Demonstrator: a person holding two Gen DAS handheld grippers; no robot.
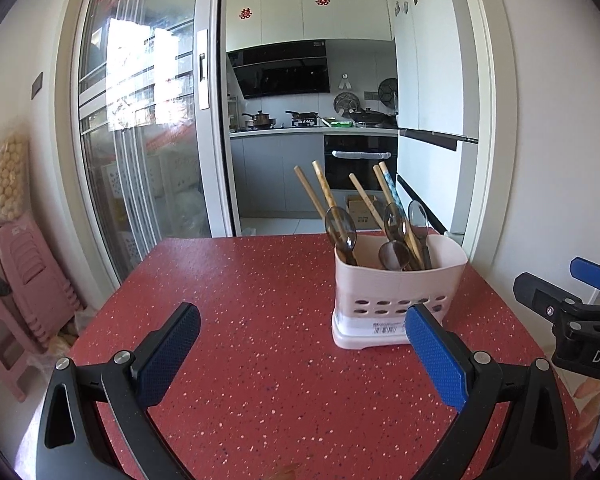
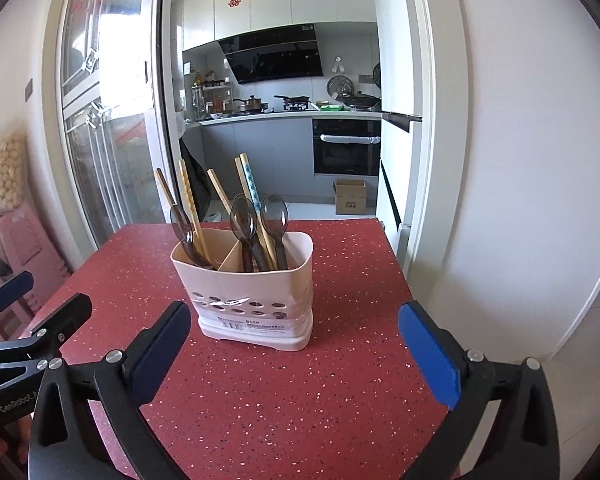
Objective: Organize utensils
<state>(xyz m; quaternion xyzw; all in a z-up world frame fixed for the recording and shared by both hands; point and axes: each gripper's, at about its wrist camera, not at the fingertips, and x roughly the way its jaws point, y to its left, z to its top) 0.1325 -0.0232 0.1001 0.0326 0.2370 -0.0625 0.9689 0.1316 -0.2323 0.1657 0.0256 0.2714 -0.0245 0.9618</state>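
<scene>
item: caddy (image 2: 256, 292), pale, on the red desk (image 2: 300, 400), toward its far edge. holds spoons (image 2: 244, 220) and chopsticks (image 2: 188, 196) upright, handles down, split across a divider, apparently sorted. left claw (image 1: 302, 346) near the caddy, wide open, empty. right claw (image 2: 294, 350) just short of the caddy, fully spread, gripping nothing; likely task nearly done.

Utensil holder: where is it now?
The holder stands on the red table, centre in the right wrist view, ahead of the open right gripper, nothing touching it.
</scene>
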